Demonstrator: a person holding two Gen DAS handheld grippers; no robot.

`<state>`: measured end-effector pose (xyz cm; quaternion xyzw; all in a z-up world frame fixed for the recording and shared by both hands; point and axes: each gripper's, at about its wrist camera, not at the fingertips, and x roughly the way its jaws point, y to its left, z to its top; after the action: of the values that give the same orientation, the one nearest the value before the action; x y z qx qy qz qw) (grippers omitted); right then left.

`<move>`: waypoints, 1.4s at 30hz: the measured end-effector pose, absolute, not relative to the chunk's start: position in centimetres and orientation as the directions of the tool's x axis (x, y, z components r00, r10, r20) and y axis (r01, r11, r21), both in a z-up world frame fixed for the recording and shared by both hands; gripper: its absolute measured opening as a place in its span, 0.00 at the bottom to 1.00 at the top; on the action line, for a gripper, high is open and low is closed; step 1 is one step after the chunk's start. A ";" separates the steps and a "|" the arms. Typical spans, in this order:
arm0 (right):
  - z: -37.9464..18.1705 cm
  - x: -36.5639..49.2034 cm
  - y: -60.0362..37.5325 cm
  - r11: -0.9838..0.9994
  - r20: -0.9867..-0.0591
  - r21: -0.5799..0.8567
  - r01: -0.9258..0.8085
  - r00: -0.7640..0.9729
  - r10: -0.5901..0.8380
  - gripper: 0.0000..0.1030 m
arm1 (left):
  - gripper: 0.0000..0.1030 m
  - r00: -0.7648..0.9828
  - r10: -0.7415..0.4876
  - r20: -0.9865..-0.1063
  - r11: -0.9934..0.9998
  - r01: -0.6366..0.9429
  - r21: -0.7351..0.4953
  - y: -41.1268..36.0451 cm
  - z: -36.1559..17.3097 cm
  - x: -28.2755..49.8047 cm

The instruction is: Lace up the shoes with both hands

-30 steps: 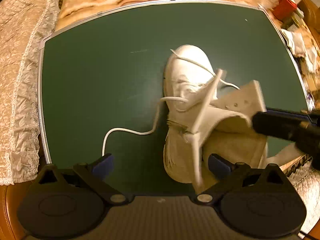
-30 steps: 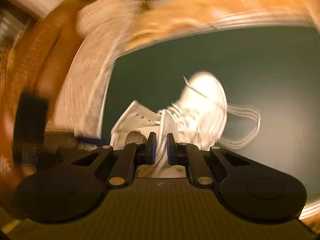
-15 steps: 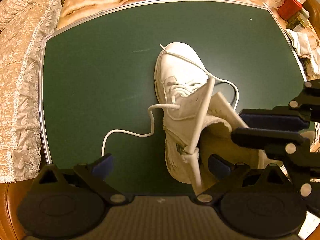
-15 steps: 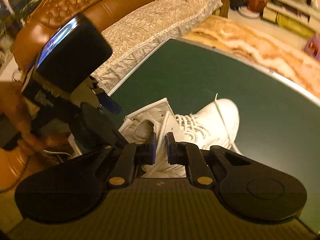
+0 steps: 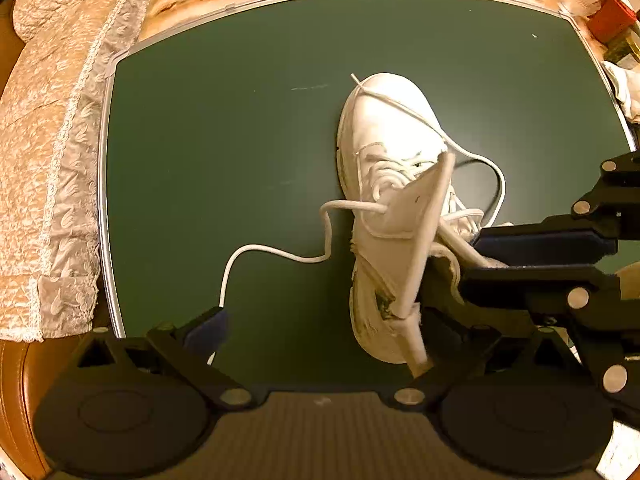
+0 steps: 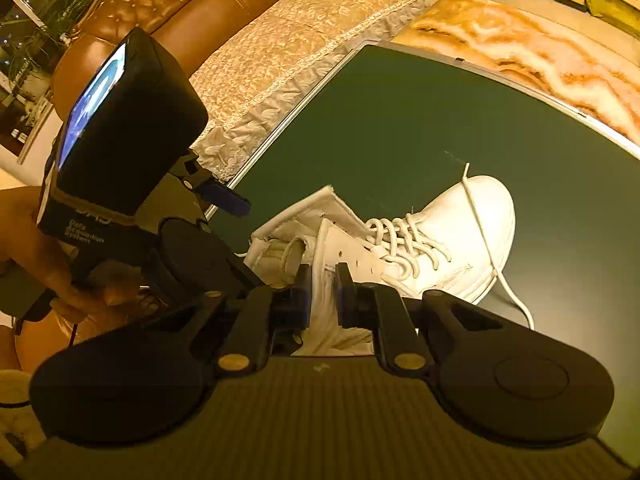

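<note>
Right wrist view: your right tool (image 6: pixel 322 294) has its pads close together astride the shoe's (image 6: pixel 440 240) raised white collar edge, and they have just been easing apart. The shoe lies on the green worktop (image 6: pixel 420 120) straight ahead of it. Your left tool (image 5: pixel 316 320) hangs wide apart above the heel, gripping nothing, a loose lace (image 5: pixel 272 252) beside its left pad.

"Data Acquisition System" on left claw (image 6: pixel 226 200) housing
</note>
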<state>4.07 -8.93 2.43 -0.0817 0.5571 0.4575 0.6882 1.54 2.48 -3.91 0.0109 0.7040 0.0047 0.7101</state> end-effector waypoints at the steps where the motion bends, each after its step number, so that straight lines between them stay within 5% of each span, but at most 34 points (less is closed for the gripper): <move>1: 2.4 4.0 -9.0 0.567 -0.840 0.399 -0.720 -0.040 0.541 0.16 | 1.00 0.006 0.023 -1.000 1.000 0.004 0.023 2.5 -4.0 1.5; 36: 2.3 3.8 -10.3 0.696 -0.909 0.314 -0.645 0.007 0.417 0.27 | 1.00 0.001 0.031 -1.000 0.999 -0.034 0.031 1.2 -3.6 1.0; 42: 4.3 5.2 -11.9 0.701 -0.883 0.345 -0.624 0.038 0.467 0.52 | 1.00 -0.006 0.033 -0.999 0.999 -0.017 0.033 1.4 -3.3 0.9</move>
<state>5.16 -11.90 4.29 -0.0676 0.5800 0.3805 0.7171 0.91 1.41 -3.33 0.0056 0.7089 0.0179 0.7050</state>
